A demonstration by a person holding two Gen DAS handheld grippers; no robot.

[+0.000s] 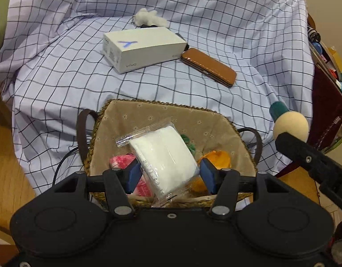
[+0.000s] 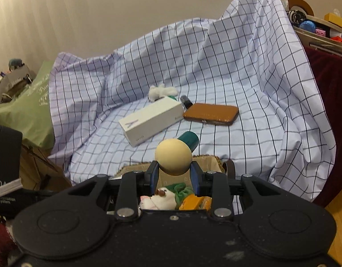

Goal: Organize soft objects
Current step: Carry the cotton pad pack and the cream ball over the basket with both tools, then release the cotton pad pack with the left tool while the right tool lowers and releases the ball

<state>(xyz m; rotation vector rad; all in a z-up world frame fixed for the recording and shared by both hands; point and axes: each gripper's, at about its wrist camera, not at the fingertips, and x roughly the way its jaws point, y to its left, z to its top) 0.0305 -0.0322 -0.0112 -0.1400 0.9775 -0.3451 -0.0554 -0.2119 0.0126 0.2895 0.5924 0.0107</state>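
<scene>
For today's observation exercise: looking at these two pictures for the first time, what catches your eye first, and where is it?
First, the left gripper pinching a white packet in clear wrap over the lined wicker basket. Next, the right gripper clamps a cream foam ball with a teal handle beside that basket. Behind, a white box and brown case lie on the checked cloth.

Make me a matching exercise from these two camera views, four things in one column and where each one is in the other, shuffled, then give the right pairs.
Things:
1. white sealed packet
2. cream ball with teal cap
3. brown case
4. green fabric piece

Places:
A. lying in the basket
B. between the left gripper's pads
C. flat on the checked sheet, beside the white box
D. clamped in the right gripper

Pairs: 1-B, 2-D, 3-C, 4-A
</scene>
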